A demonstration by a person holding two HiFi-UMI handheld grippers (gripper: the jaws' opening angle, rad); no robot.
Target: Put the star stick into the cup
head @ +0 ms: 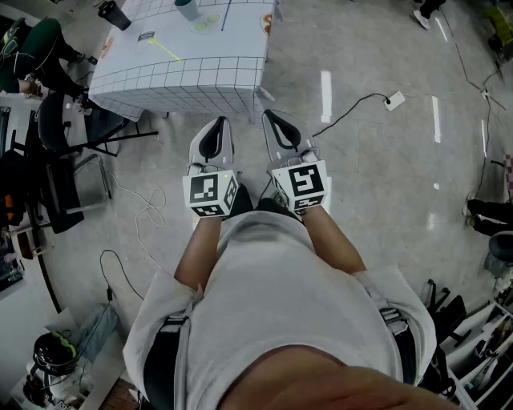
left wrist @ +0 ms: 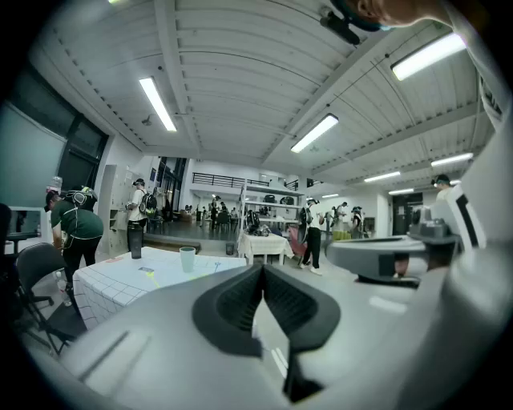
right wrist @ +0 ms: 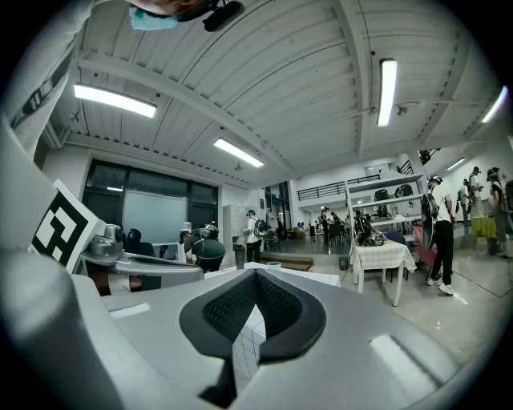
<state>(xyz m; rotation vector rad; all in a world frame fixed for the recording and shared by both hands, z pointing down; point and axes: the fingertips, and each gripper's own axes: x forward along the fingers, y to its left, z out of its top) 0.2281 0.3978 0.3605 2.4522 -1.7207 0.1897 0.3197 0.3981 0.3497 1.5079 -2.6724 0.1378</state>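
Note:
The star stick (head: 164,49), thin and yellow-green, lies on the white grid-cloth table (head: 200,78) at the top left of the head view. The pale green cup (head: 189,8) stands farther back on that table. Both grippers are held side by side over the floor, short of the table's near edge. My left gripper (head: 213,132) and right gripper (head: 280,128) are shut with nothing between the jaws. In the left gripper view the cup (left wrist: 187,258) and the stick (left wrist: 151,276) show far off, beyond the shut jaw tips (left wrist: 263,268). The right gripper view shows the cup (right wrist: 274,264) above its shut jaws (right wrist: 255,276).
A black bottle (head: 115,14) stands at the table's far left corner. Black chairs (head: 60,128) crowd the table's left side. Cables (head: 148,212) and a plug lead (head: 393,100) lie on the floor. Other people (left wrist: 76,228) and another table (left wrist: 264,244) are in the hall.

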